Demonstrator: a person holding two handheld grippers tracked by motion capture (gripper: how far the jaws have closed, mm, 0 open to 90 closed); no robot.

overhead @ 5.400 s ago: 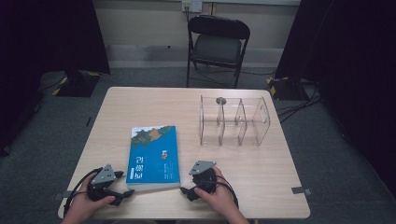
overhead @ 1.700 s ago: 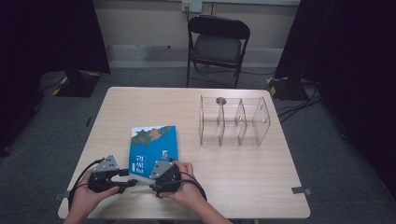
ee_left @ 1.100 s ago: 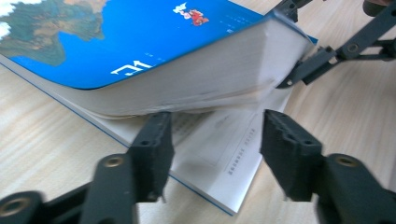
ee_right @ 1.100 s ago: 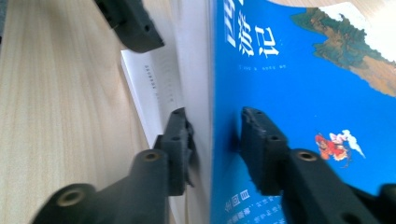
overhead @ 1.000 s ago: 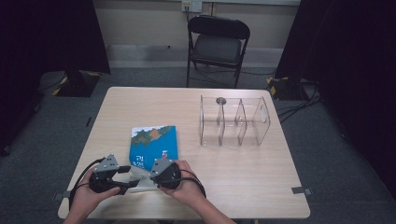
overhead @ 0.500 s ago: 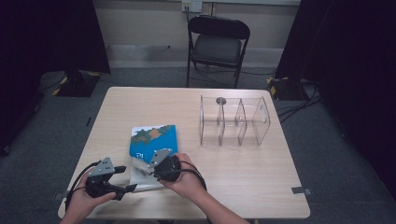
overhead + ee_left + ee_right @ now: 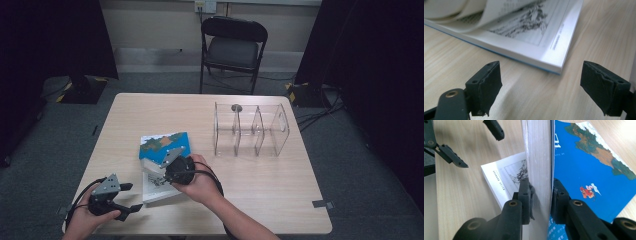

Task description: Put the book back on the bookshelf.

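In the high view, the right tool (image 7: pixel 172 167) sits at centre frame, its jaw tips hidden behind the raised front part of a paperback book (image 7: pixel 162 150); the hand behind it covers part of the pages. In the right gripper view the same tool (image 7: pixel 541 195) is clenched on a thick block of pages plus the blue cover, lifted on edge, and the book's top is cut off by the upper frame edge. The cover is bright blue with a map-like brown and green shape and a small red figure; its white lettering is too small to read. The book lies on the pale wooden counter (image 7: pixel 260 180), lower left of centre, open to a page with a black ink drawing and fine print. The left tool (image 7: pixel 127 197) at lower left is released, jaws wide apart, just beside the book's near corner (image 7: pixel 554 65). A clear acrylic divider rack (image 7: pixel 250 130) stands right of centre
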